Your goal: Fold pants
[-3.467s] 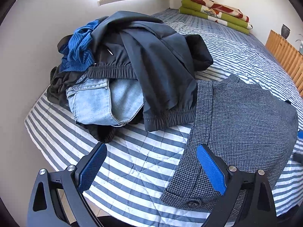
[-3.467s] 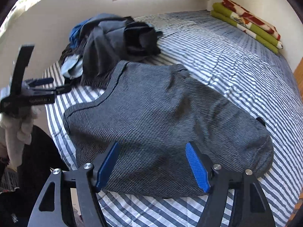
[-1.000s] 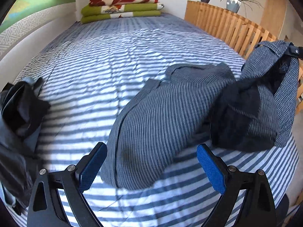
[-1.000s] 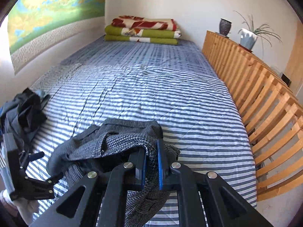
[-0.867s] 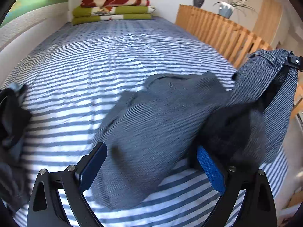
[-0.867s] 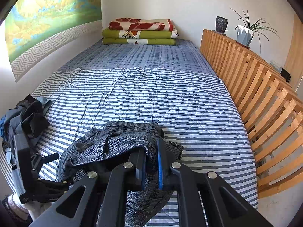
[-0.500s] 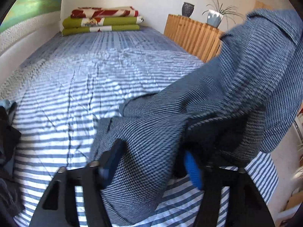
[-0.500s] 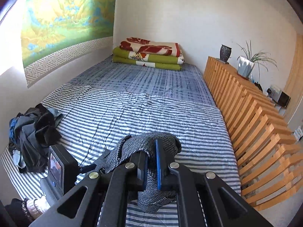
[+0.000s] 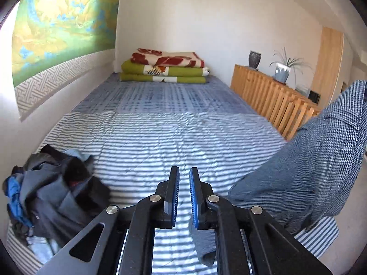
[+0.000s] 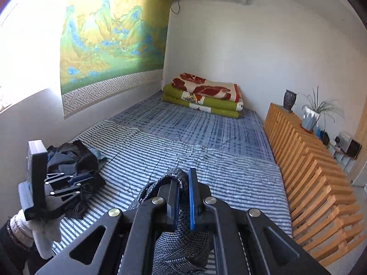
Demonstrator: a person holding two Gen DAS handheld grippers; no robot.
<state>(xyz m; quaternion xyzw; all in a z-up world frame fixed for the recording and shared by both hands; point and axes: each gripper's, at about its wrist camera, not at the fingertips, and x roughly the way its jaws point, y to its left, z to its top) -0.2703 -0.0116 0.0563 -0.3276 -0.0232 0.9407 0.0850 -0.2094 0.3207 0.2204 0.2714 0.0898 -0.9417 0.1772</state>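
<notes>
Two grippers are up over the near end of the striped bed (image 9: 160, 137): the left gripper (image 9: 182, 194) has just been closing, its blue pads now nearly together with only a narrow slit and nothing visibly between them. Right gripper (image 10: 181, 199) is clamped on a fold of the grey houndstooth pants (image 10: 181, 240), which hang bunched from its pads. Seen from the left wrist, the pants drape down toward the bed's near right corner; both grippers tilt downward.
</notes>
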